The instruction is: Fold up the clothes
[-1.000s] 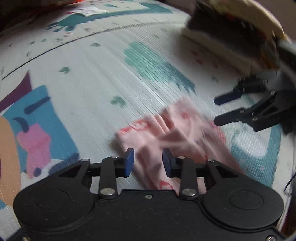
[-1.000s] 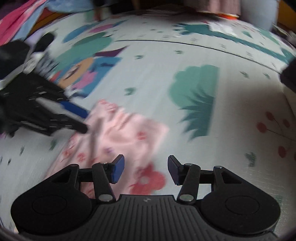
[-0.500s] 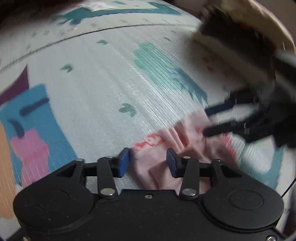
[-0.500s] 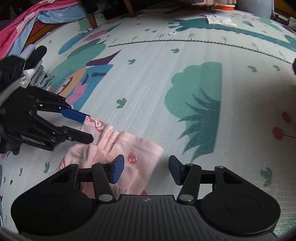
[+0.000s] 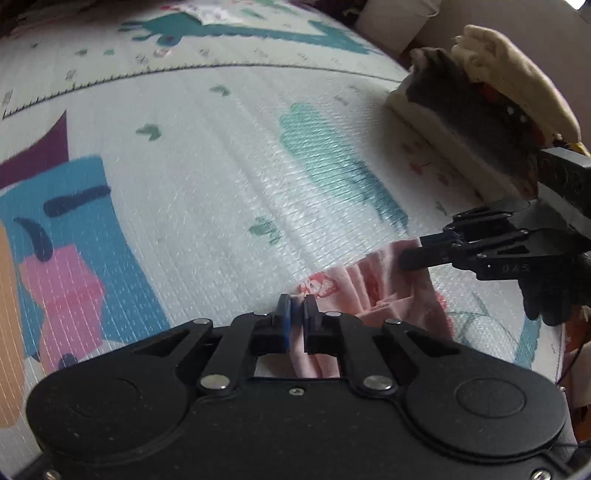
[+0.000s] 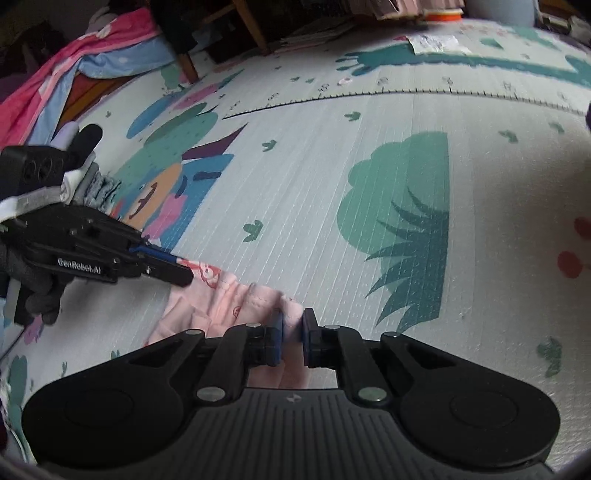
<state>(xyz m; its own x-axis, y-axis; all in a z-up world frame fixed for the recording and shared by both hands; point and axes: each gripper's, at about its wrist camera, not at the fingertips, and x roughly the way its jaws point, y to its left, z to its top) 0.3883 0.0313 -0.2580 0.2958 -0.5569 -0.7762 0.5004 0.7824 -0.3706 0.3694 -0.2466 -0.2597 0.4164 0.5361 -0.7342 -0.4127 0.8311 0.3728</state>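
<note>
A small pink garment (image 5: 369,284) with red prints lies bunched on the play mat. My left gripper (image 5: 297,310) holds its near left edge, the jaws closing tight with cloth pinched between the blue pads. In the right wrist view the same garment (image 6: 229,299) stretches from the left gripper (image 6: 177,271) to my right gripper (image 6: 293,325). The right jaws are closing on the garment's right corner, and the cloth fills the gap between the pads. The left wrist view also shows the right gripper (image 5: 410,254) biting the far edge. Cloth under both grippers is hidden.
A colourful printed play mat (image 5: 221,184) covers the floor. A stack of folded clothes (image 5: 480,122) sits at the mat's right side. Pink and blue bedding (image 6: 74,66) and wooden chair legs (image 6: 255,26) stand at the far left. A gloved hand (image 6: 40,291) holds the left gripper.
Both grippers stood open over the pink garment and have moved down onto it. Both pairs of jaws have come together on its edge, bunching the cloth between them.
</note>
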